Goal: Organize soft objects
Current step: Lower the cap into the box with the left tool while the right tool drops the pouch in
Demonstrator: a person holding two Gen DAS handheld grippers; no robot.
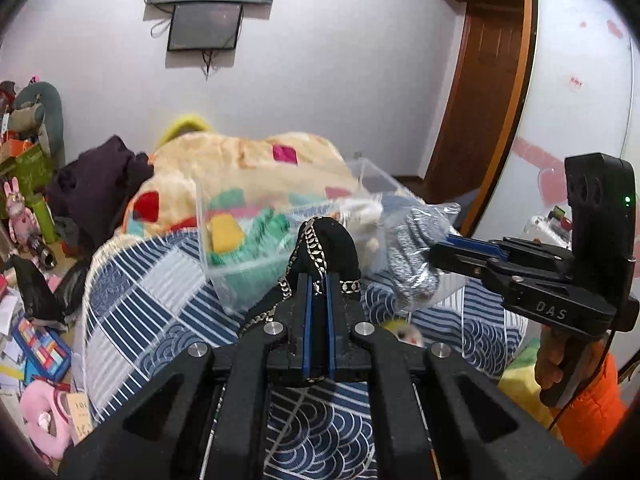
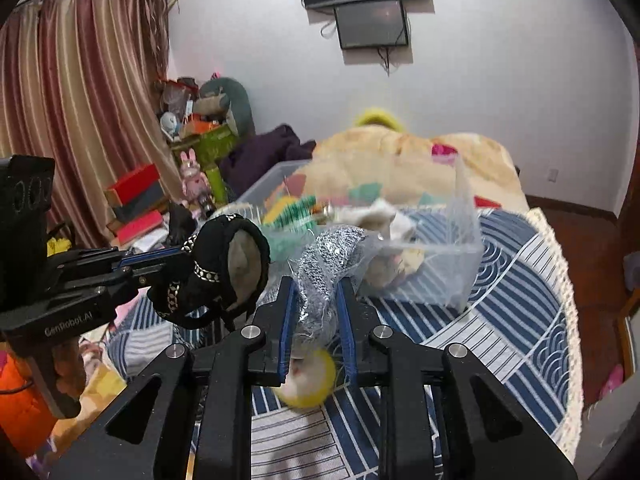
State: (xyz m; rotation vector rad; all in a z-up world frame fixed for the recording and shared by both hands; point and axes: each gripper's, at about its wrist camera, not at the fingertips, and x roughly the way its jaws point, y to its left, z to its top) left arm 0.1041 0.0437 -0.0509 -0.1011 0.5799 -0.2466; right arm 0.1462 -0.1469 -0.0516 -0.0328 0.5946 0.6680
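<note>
My left gripper (image 1: 318,280) is shut on a black soft piece with silver chain trim (image 1: 326,246), held above the bed just before the clear plastic bin (image 1: 224,276). It also shows in the right wrist view (image 2: 224,264). My right gripper (image 2: 316,288) is shut on a grey knit item in a clear plastic bag (image 2: 328,260), also near the bin (image 2: 464,248); the left wrist view shows it too (image 1: 412,252). The bin holds a green knit item (image 1: 256,248) and white plush pieces (image 2: 384,216). A small yellow and white plush toy (image 2: 310,380) lies on the bed below my right gripper.
The bed has a blue and white patterned cover (image 2: 500,320) and a cream quilt with coloured patches (image 1: 240,160) behind the bin. A dark garment (image 1: 96,184) lies at the bed's left. Boxes and toys (image 1: 36,340) clutter the floor. A wooden door (image 1: 476,100) stands right.
</note>
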